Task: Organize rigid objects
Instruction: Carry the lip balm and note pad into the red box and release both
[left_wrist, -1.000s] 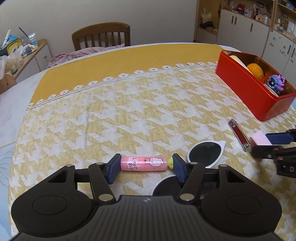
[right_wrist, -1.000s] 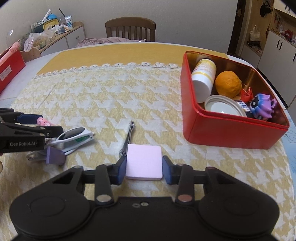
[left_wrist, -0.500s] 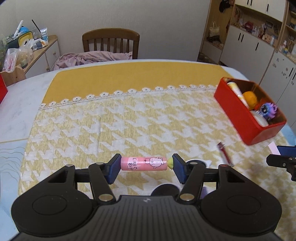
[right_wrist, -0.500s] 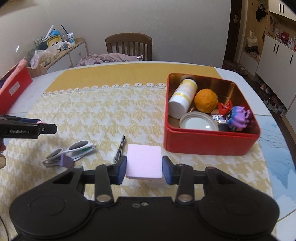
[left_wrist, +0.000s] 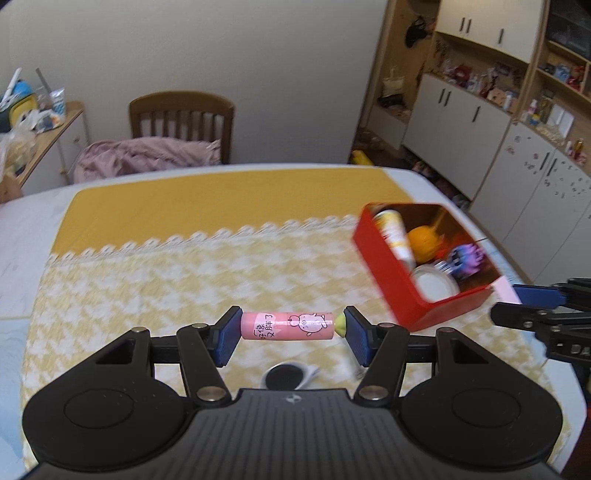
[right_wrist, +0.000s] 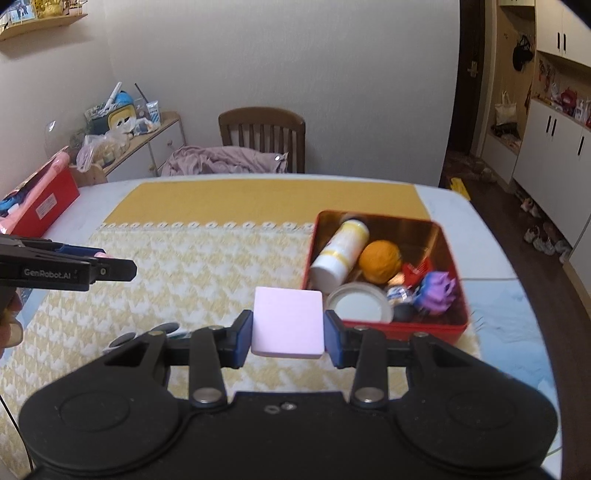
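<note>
My left gripper is shut on a pink tube with a pig drawing and a green cap, held lengthwise between the pads, high above the table. My right gripper is shut on a flat pink square block, held above the table just left of the red tin box. The red box holds a white bottle, an orange ball, a round lid and a purple toy. The right gripper also shows in the left wrist view, and the left gripper in the right wrist view.
White sunglasses lie on the yellow houndstooth tablecloth below my left gripper, and also show in the right wrist view. A wooden chair with pink cloth stands behind the table. A second red box sits far left.
Both grippers have risen well above the table with their objects and moved toward the red box. The nail clipper has dropped out of sight.
</note>
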